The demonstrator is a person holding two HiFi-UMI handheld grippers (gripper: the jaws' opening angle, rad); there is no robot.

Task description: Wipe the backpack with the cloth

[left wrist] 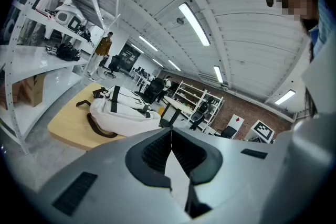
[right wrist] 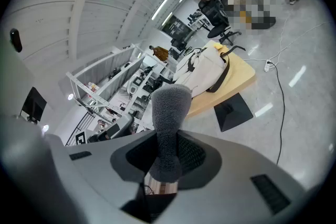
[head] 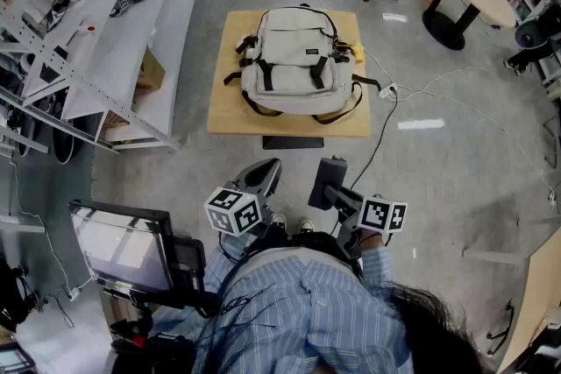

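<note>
Open floor [head: 438,188] separates me from the low table [head: 226,114] in the upper middle of the head view. Racks [head: 96,39] crowd the left edge, and a cable [head: 386,123] trails off the table's right side. The backpack [head: 291,61] lies flat on the table, covering most of it, with its straps loose. I judge it soft and light, so it is likely to slide or bunch under a stroke, and I'd pin it near the top handle. My left gripper [left wrist: 170,139], low centre, has its jaws pressed together with nothing between them. My right gripper [right wrist: 168,162] is clamped on the grey cloth [right wrist: 169,113], a fleecy roll poking past the jaws.
</note>
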